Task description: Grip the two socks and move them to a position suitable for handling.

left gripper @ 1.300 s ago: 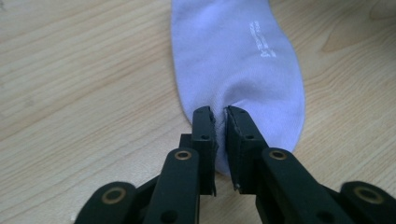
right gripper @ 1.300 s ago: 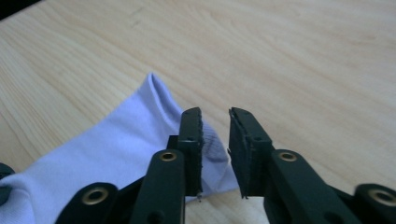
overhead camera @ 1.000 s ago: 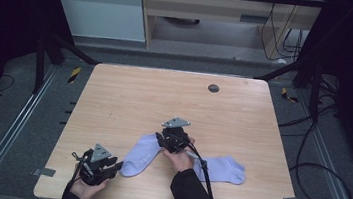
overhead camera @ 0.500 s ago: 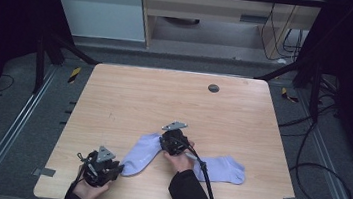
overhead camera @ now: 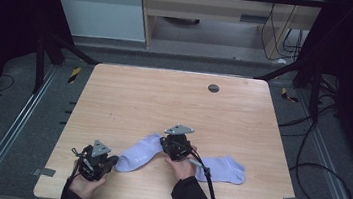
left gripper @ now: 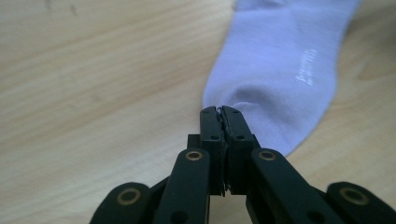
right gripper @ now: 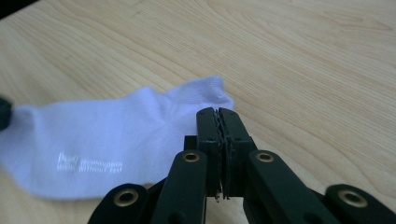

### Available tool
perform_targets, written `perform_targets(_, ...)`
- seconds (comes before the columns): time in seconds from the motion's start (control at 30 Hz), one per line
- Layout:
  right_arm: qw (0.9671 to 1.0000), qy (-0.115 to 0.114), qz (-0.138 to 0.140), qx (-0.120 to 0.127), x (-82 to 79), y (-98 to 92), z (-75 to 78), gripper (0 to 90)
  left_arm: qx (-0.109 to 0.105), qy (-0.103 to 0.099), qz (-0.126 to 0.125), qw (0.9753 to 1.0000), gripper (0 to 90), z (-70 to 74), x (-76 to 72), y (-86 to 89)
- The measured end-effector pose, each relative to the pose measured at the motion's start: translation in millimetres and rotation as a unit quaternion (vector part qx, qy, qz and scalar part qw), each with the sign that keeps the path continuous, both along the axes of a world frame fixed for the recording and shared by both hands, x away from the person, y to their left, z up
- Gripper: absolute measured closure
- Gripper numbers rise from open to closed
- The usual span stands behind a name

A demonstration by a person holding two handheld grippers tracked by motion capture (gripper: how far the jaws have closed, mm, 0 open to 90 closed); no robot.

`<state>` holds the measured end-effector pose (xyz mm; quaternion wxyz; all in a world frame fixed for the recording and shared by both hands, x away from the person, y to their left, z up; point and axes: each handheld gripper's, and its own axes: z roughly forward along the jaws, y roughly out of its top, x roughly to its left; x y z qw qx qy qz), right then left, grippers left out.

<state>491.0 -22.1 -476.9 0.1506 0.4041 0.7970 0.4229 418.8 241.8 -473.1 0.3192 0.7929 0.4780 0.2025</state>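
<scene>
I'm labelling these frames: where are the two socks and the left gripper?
left sock (overhead camera: 139,154), high view, mid foot.
right sock (overhead camera: 227,168), high view, middle of fabric.
left gripper (left gripper: 220,111), left gripper view, jaw tips pinching the left sock.

The socks are light purple with tiny white letters, the grippers are black, and the table is light brown wood with stripes.

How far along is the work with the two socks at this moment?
Done: the left gripper is shut on the toe end of the left sock, and the right gripper is shut on its cuff end. In hand: that sock, pinched at both ends but lying on the table. Left: the second sock lies apart, ungripped; nothing is paired or folded yet.
</scene>
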Motion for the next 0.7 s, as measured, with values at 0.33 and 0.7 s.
perform_targets(0.33,1.0,0.008,0.0,0.006,-26.6,-1.3,-9.4,88.4,0.021,0.0,0.017,0.9996,87.5,-3.2,20.7,12.2)
perform_targets(0.7,0.9995,0.032,0.0,-0.007,-35.3,7.3,-26.3,81.7,0.035,-0.002,0.021,0.9992,83.5,-7.0,27.3,16.9)
